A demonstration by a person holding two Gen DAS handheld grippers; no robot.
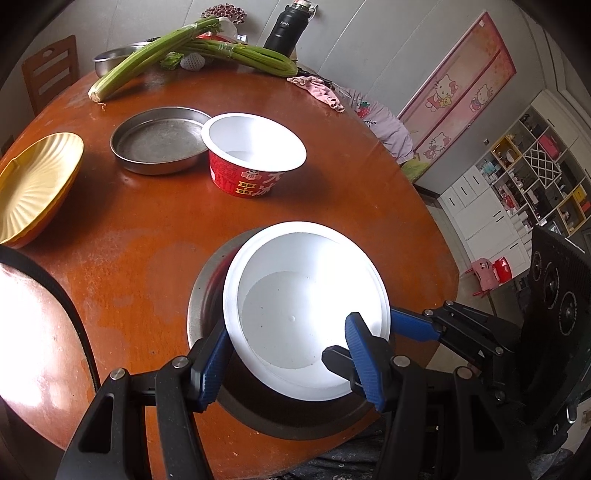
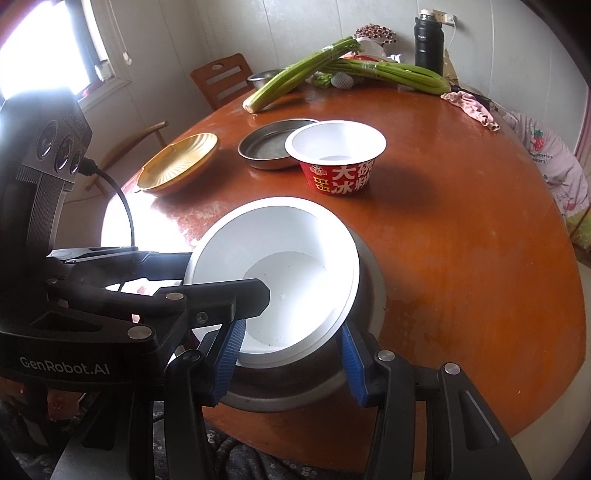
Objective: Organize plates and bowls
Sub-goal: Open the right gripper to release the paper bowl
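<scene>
A white bowl (image 1: pixel 295 306) (image 2: pixel 280 280) sits tilted in a steel pan (image 1: pixel 207 295) (image 2: pixel 369 295) at the table's near edge. My left gripper (image 1: pixel 288 363) straddles its near wall, with one blue finger outside on the left and one inside. In the right wrist view a left finger (image 2: pixel 255 295) lies inside the bowl. My right gripper (image 2: pixel 290 362) clamps the bowl's right side; its outer finger (image 1: pixel 410 325) lies outside the rim. Further back stand a red-and-white paper bowl (image 1: pixel 251 166) (image 2: pixel 336 173), a second steel pan (image 1: pixel 159 144) (image 2: pixel 269 147) and stacked yellow plates (image 1: pixel 37 184) (image 2: pixel 177 166).
Celery stalks (image 1: pixel 184 48) (image 2: pixel 295 81), a black flask (image 1: pixel 286 29) (image 2: pixel 428 40), a steel basin (image 1: pixel 110 59) and a pink cloth (image 1: pixel 317 88) crowd the round table's far side. A wooden chair (image 1: pixel 51 70) stands behind. Bare orange tabletop (image 2: pixel 461 221) spreads to the right.
</scene>
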